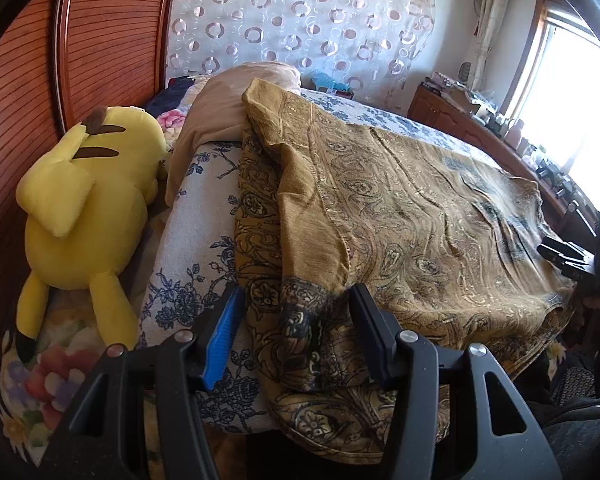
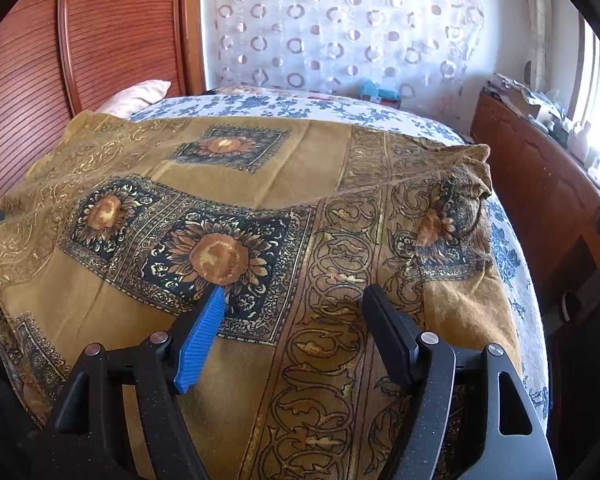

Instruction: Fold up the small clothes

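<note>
the mustard paisley cloth lies spread over the blue-flowered bedspread, its sunflower panels facing up, the near hem hanging toward me and the far right corner bunched and turned over. at the left edge a flap is already doubled onto itself. my left gripper stands wide, straddling the near hem without pinching it; my right gripper is equally wide, hovering just above the patterned border. i judge this is the start of a fold: picking grasp points along the near edge. next i need both tongs to close on the hem, then carry it evenly toward the far side. a yellow plush toy sits left by the wooden headboard, a beige pillow beyond
</note>
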The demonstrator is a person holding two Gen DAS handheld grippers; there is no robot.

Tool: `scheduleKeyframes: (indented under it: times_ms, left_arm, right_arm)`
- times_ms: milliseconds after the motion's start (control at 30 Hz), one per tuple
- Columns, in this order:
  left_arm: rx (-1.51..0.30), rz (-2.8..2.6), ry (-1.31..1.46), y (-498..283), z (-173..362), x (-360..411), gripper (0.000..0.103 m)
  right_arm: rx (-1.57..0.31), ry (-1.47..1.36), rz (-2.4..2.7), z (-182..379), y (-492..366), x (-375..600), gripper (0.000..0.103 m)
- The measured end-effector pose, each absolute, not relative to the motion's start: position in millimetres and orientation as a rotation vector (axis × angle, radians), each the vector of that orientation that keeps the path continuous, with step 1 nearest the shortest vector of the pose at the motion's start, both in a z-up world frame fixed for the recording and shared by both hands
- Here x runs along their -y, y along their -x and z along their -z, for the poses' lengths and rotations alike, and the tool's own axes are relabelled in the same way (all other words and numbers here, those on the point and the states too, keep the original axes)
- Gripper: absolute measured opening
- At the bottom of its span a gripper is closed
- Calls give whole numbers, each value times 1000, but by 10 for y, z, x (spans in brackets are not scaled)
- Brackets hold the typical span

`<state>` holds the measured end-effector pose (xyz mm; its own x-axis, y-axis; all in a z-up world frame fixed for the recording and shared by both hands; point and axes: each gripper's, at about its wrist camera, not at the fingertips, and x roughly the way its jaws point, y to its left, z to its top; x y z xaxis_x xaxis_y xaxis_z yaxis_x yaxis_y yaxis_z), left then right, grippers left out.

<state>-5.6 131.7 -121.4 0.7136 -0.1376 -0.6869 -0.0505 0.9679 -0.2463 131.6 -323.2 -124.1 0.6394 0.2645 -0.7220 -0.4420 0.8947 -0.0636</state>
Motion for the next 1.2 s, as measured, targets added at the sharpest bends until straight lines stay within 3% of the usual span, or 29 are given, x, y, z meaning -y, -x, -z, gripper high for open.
scheduleKeyframes:
  times_ms: [200, 267, 433, 800, 1200]
  left_arm:
    - [-778, 48, 249, 49, 1215, -1300, 53]
    - [-776, 55, 251, 47, 1207, -1291, 43]
    - [-767, 94, 206, 29, 1137, -1153, 3]
    - [-595, 231, 178, -187, 425, -790, 1]
    - [-494, 497, 63, -830, -332, 288, 1]
  right_arm:
    - [-778, 243, -407, 1237, -1311, 3248, 74]
    - [-778, 242, -406, 1235, -1313, 3253, 74]
    - [-778, 243, -407, 1237, -1314, 3258, 74]
    - [-785, 246, -405, 1216, -1317, 3283, 74]
    - [-739, 144, -334, 893, -1053, 3793, 74]
